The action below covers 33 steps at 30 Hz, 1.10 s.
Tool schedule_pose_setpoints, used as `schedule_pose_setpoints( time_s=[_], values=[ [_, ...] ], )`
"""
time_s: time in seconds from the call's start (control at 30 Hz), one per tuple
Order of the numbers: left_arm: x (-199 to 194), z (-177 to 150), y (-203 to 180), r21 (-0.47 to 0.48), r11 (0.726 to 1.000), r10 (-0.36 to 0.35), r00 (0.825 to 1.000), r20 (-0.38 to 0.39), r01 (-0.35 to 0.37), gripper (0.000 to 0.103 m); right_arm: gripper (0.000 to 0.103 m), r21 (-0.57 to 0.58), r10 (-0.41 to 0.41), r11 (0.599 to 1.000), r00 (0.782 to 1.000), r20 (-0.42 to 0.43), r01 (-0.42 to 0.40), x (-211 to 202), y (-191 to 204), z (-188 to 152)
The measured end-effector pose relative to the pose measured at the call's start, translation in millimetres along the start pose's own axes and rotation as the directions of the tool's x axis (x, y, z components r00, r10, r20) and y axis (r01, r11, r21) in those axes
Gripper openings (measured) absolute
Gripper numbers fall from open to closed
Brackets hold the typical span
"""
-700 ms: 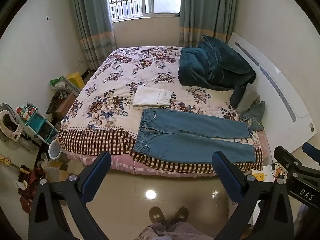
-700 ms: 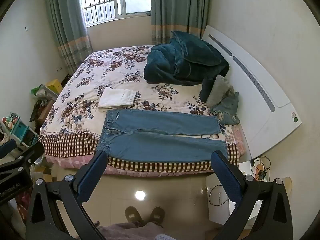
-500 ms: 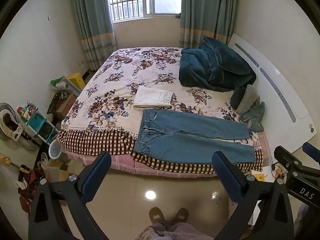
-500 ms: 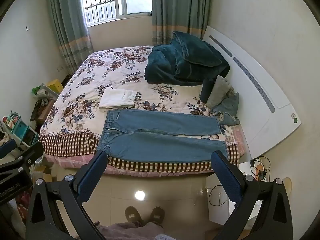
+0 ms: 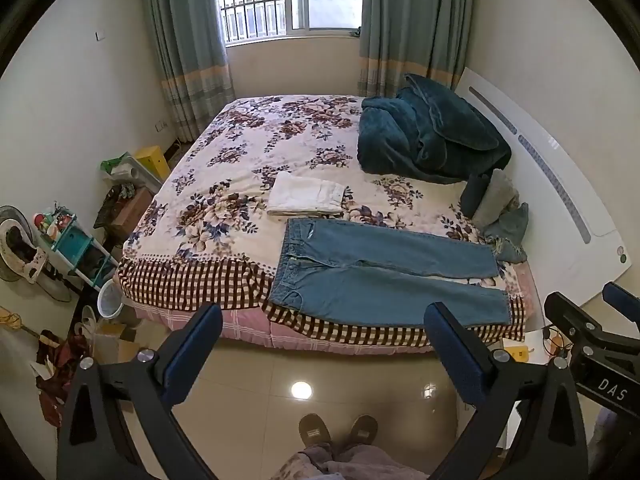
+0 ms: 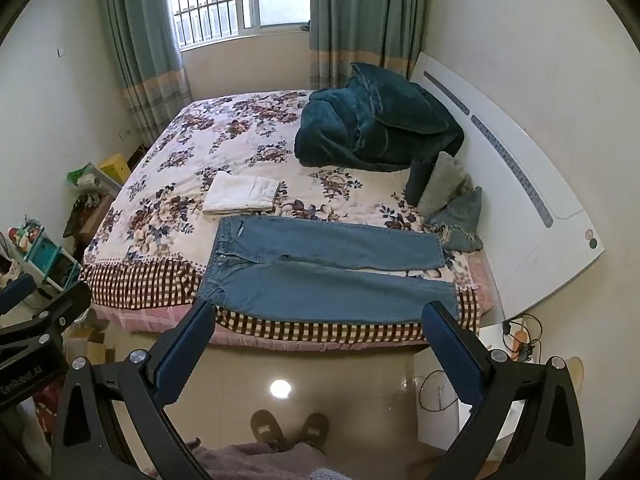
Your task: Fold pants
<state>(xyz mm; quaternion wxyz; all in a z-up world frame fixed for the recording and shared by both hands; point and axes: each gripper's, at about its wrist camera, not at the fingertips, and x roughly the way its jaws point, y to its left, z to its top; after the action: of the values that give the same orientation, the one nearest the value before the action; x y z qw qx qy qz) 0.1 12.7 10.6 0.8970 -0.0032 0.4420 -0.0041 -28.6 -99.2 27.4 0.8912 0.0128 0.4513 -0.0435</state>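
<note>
Jeans lie spread flat along the near edge of the bed, legs toward the headboard, ready for folding, while the left gripper and right gripper hang above the floor, jaws wide apart, holding nothing.

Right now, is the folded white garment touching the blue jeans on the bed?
Cannot tell. In the right wrist view the folded white garment lies just behind the waistband of the blue jeans; their edges nearly meet, and neither view shows contact or gap plainly.
</note>
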Motion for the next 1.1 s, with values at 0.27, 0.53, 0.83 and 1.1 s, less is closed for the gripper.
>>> schedule_pose_setpoints(
  time_s=[0.27,0.53,0.83,1.1],
  values=[
    [-4.7,-2.6,6.1,0.008,1.000,-0.004,1.000,0.004,0.004,0.103,0.103,-0.004,-0.007,1.000,1.000,0.002,0.007,0.2,1.8,-1.5],
    [-4.7,-1.7,2.0,0.012,1.000,0.000,1.000,0.004,0.000,0.103,0.103,-0.004,-0.007,1.000,1.000,0.002,0.007,-0.1,3.1,-2.7],
    [-6.6,-2.0,0.4,0.016,1.000,0.005,1.000,0.008,-0.005,0.103,0.103,-0.006,-0.005,1.000,1.000,0.004,0.005,-2.5,2.9,-2.1],
    [-7.8,-2.5,0.9,0.018,1.000,0.003,1.000,0.009,-0.003,0.103,0.103,-0.007,-0.001,1.000,1.000,0.004,0.001,-6.2,1.5,-2.4]
  ],
)
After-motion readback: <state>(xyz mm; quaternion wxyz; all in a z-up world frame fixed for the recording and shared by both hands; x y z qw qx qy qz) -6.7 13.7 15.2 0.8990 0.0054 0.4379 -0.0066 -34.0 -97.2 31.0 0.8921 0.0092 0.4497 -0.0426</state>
